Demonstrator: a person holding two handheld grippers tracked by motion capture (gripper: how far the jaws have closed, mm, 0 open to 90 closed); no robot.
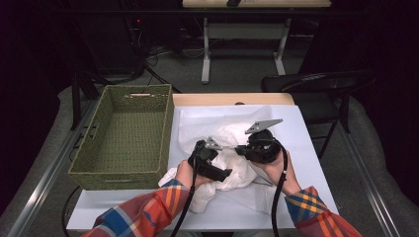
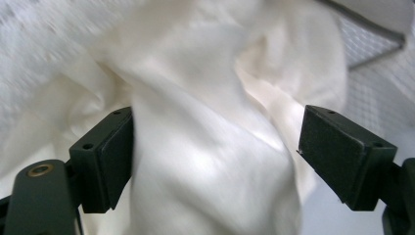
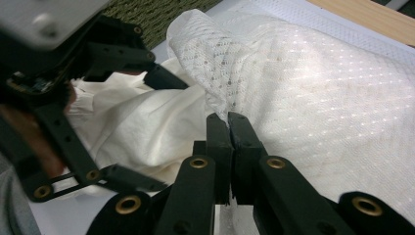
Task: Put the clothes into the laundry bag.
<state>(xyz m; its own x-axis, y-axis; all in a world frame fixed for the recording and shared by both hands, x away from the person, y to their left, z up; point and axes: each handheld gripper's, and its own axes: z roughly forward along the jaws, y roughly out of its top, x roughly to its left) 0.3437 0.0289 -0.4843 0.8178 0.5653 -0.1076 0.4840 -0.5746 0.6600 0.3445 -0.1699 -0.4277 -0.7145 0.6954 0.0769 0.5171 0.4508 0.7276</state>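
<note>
A crumpled white garment [image 1: 232, 129] lies mid-table on a white sheet [image 1: 301, 148]. Its outer layer is dotted mesh [image 3: 313, 98] and its inner layer is smooth cream cloth [image 2: 210, 166]. My left gripper [image 1: 226, 174] hovers over the garment's near left part. Its jaws [image 2: 215, 132] stand wide, and a fold of cream cloth hangs loose between them. My right gripper [image 1: 239, 149] is just right of it, pointing left. In the right gripper view its jaws [image 3: 228, 120] are shut on an edge of the mesh layer, lifted into a peak. The left gripper [image 3: 171, 136] shows there at left.
A green woven basket [image 1: 89, 165] with nothing in it stands at the table's left, close to the left hand. A dark chair [image 1: 316, 84] stands beyond the table's right back corner. The wooden table edge [image 1: 232, 98] shows behind the sheet.
</note>
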